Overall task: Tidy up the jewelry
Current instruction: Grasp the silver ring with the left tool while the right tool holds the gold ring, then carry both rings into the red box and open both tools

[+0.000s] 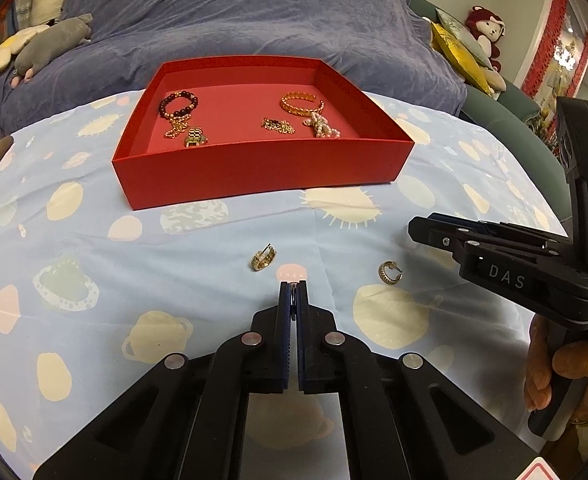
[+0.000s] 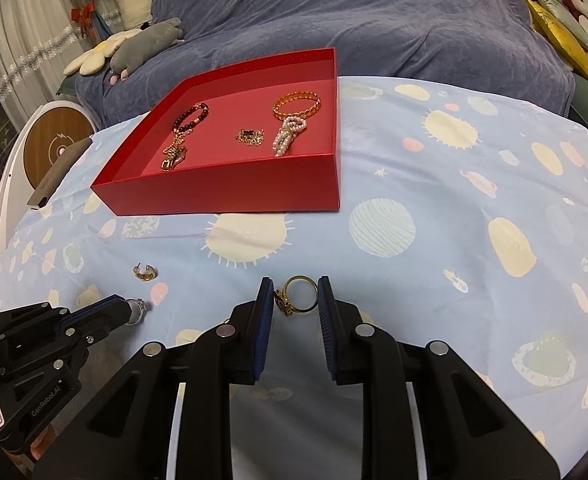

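My left gripper (image 1: 293, 293) is shut on a small silver ring (image 2: 138, 308), low over the patterned cloth. My right gripper (image 2: 296, 296) is shut on a gold ring (image 2: 301, 294) with an ornament on its left side; from the left wrist view the right gripper (image 1: 416, 229) hangs above the cloth at the right. Two gold hoop earrings (image 1: 263, 260) (image 1: 390, 274) lie on the cloth in front of the left gripper. Behind them stands a red box (image 1: 254, 168) that holds a dark bead bracelet (image 1: 178, 105), a gold bangle (image 1: 300, 103), a pearl piece (image 1: 321, 125) and gold chains (image 1: 278, 125).
The table wears a light blue cloth with pale spots (image 2: 454, 200). A grey-blue covered sofa (image 1: 234, 20) with plush toys runs behind it. A round wood-faced device (image 2: 54, 140) and a dark flat object (image 2: 60, 172) sit at the left edge. A hand (image 1: 554, 368) grips the right gripper's handle.
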{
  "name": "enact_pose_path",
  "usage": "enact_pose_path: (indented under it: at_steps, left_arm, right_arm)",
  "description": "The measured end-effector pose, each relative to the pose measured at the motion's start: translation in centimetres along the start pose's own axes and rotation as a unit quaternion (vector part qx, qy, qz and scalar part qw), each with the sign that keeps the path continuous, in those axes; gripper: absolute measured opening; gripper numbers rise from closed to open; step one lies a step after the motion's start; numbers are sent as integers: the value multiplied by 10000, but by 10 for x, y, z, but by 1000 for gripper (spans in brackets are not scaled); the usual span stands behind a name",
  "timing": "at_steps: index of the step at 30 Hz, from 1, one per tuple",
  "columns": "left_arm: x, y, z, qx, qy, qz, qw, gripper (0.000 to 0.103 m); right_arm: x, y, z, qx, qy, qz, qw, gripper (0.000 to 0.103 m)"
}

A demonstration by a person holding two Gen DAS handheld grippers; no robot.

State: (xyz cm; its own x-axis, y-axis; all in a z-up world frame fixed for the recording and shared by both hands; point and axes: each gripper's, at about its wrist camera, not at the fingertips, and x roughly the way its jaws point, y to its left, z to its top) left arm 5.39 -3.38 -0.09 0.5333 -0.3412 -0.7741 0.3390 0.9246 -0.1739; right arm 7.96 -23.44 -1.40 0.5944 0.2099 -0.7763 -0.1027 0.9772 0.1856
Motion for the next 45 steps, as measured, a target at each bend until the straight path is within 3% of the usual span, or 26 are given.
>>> enact_pose_path:
  at_steps: [13, 22, 29, 38, 42, 44, 45]
  left_arm:
    - [-31, 19, 25, -377, -317, -163, 9987, 0]
    - [-56, 29, 103, -314, -834, -91, 9960, 0]
    - [-24, 44, 162, -364, -992, 100, 9943, 0]
    - [50, 74, 197, -818, -476, -70, 9955, 1]
    - [64, 85, 198, -1026, -311, -49, 9942, 8]
    - [63, 87, 196, -1076, -301, 10, 9937, 25]
    - [58, 87, 193, -1079, -370, 46, 9935, 26]
  right_arm:
    - [-31, 14, 18, -69, -353, 301, 9989, 22]
    - [-43, 28, 87, -169, -717, 513, 9960, 22]
    - [0, 36, 145, -52, -657, 652, 9957, 22]
    - [76, 42, 169, 236, -79, 993, 9947, 22]
    - [84, 40, 170, 312, -98, 946, 9950, 25]
    - [77, 37, 168, 348, -146, 972, 9946, 25]
    - [72, 35, 166, 351, -177, 969, 9945, 25]
